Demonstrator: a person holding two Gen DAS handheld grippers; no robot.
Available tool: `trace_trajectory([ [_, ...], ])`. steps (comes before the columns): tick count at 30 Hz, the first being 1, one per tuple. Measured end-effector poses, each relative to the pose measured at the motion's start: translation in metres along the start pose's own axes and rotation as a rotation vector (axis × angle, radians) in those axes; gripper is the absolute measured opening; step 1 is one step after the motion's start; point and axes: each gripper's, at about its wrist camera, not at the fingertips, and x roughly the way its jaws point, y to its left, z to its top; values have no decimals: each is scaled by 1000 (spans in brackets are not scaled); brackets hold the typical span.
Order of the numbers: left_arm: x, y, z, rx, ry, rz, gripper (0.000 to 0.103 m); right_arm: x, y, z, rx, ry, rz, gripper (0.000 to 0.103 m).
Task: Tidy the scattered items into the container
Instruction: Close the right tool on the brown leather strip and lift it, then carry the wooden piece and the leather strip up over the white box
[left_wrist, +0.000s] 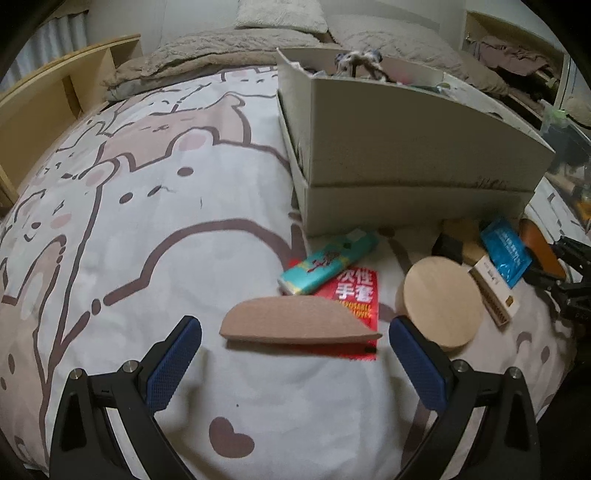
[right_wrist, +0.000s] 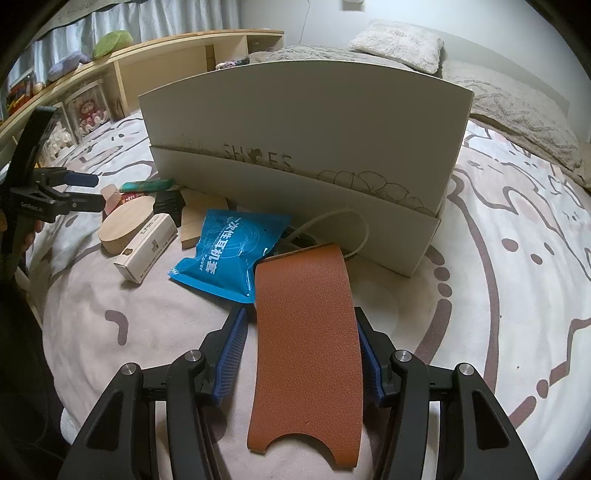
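Note:
In the left wrist view my left gripper (left_wrist: 293, 328) is open, its blue pads on either side of a pink half-round pad (left_wrist: 301, 321) that lies on the bed. Behind the pad are a teal pack (left_wrist: 328, 262), a red glove packet (left_wrist: 354, 295) and a round wooden disc (left_wrist: 443, 302). The white shoe box (left_wrist: 406, 147) stands beyond them. In the right wrist view my right gripper (right_wrist: 299, 317) is shut on a brown leather piece (right_wrist: 303, 369) just in front of the shoe box (right_wrist: 295, 129). A blue pouch (right_wrist: 229, 251) lies to its left.
A small white carton (right_wrist: 147, 243), a wooden block (right_wrist: 201, 214), a black item (right_wrist: 170, 203) and a grey cord (right_wrist: 351, 229) lie by the box front. My left gripper (right_wrist: 92, 192) shows at the left. Wooden shelves (right_wrist: 166, 59) line the bed; pillows (right_wrist: 399, 44) lie behind.

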Motion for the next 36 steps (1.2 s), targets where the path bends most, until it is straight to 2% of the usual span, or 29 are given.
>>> trace_trajectory([
  [7,13,-8,-3,39,40,13,102,0,2,0,2,8,-2,57],
  [14,19,-9,-2,23,40,14,102,-1,2,1,2,4,-4,56],
  [16,19,-9,-3,29,41,15,102,-1,2,1,3,5,-3,53],
  [18,18,-9,-4,34,39,16,102,-1,1,1,12,8,2,49],
  [20,16,-9,-4,38,34,15,94,-3,0,2,24,10,8,46],
  [28,10,-14,-6,71,18,18,94,-5,4,5,31,10,-7,45],
  [36,3,-11,-4,53,-3,19,94,-19,-7,8,77,-27,-20,45],
])
